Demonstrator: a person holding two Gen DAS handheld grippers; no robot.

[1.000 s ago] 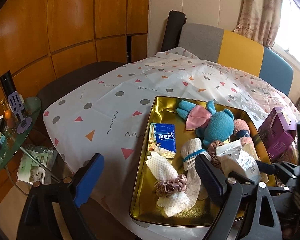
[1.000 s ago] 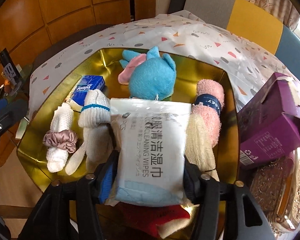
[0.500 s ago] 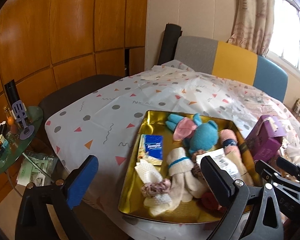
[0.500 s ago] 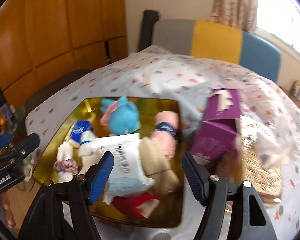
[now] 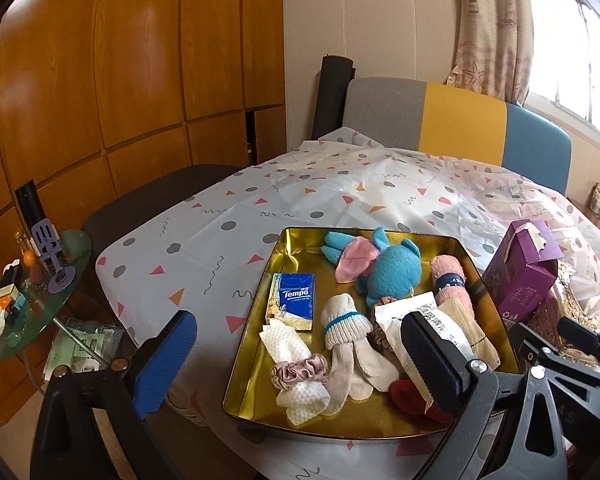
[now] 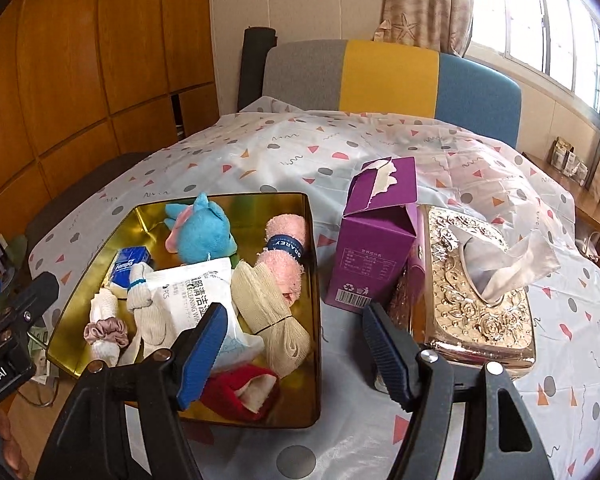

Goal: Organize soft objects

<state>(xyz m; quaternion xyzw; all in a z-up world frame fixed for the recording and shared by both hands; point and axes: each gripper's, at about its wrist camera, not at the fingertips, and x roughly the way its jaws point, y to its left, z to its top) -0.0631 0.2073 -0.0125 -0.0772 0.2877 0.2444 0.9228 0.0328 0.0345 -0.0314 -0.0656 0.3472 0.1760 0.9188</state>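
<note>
We held both grippers above the near tabletop (image 6: 380,136) edge, jaws wide apart, nothing between them: left gripper (image 5: 296,364), right gripper (image 6: 292,344). The gold tray (image 6: 314,320) sat w/ the soft stuff inside: wipes pack (image 6: 196,292) on top mid-tray, blue plush (image 6: 204,236) at the far end, pink towel roll (image 6: 288,252) along the right wall, Tempo tissues (image 5: 294,300) left. Purple box (image 6: 376,240) stood just right of the tray, touching the gold tissue box (image 6: 480,292).
</note>
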